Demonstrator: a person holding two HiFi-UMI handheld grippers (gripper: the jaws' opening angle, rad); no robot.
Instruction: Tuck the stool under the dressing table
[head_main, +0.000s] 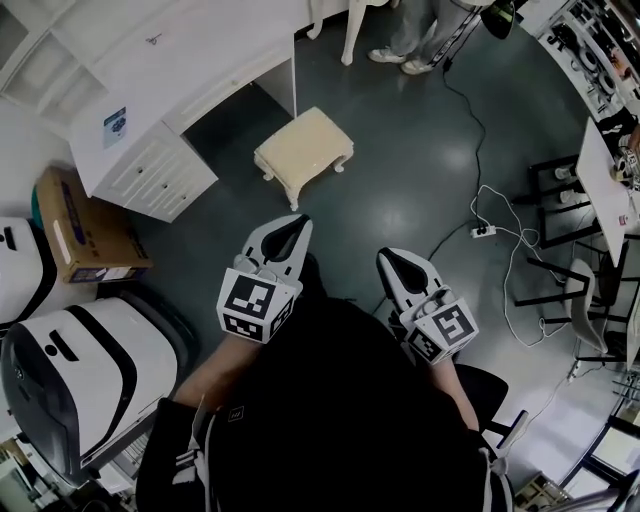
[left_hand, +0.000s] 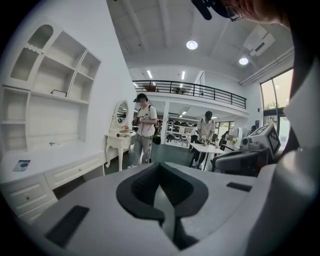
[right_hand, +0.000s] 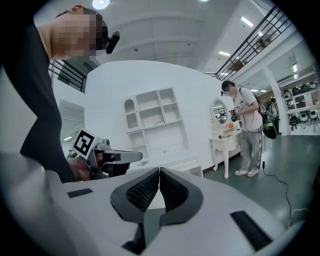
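Observation:
A cream cushioned stool (head_main: 303, 152) with curved legs stands on the dark floor, just outside the knee opening of the white dressing table (head_main: 190, 60). My left gripper (head_main: 291, 228) is shut and empty, a short way below the stool in the head view. My right gripper (head_main: 398, 262) is also shut and empty, lower and to the right of the stool. Neither touches the stool. In the left gripper view the left gripper (left_hand: 160, 172) points past the dressing table (left_hand: 45, 165). In the right gripper view the right gripper (right_hand: 159, 176) faces the table's shelves (right_hand: 157, 125); the stool is hidden in both.
A cardboard box (head_main: 85, 230) and white machines (head_main: 80, 370) stand at the left. A cable and power strip (head_main: 482, 231) lie on the floor to the right, near dark chairs (head_main: 565, 270). A person (head_main: 420, 35) stands beyond the stool by a small white table (left_hand: 119, 142).

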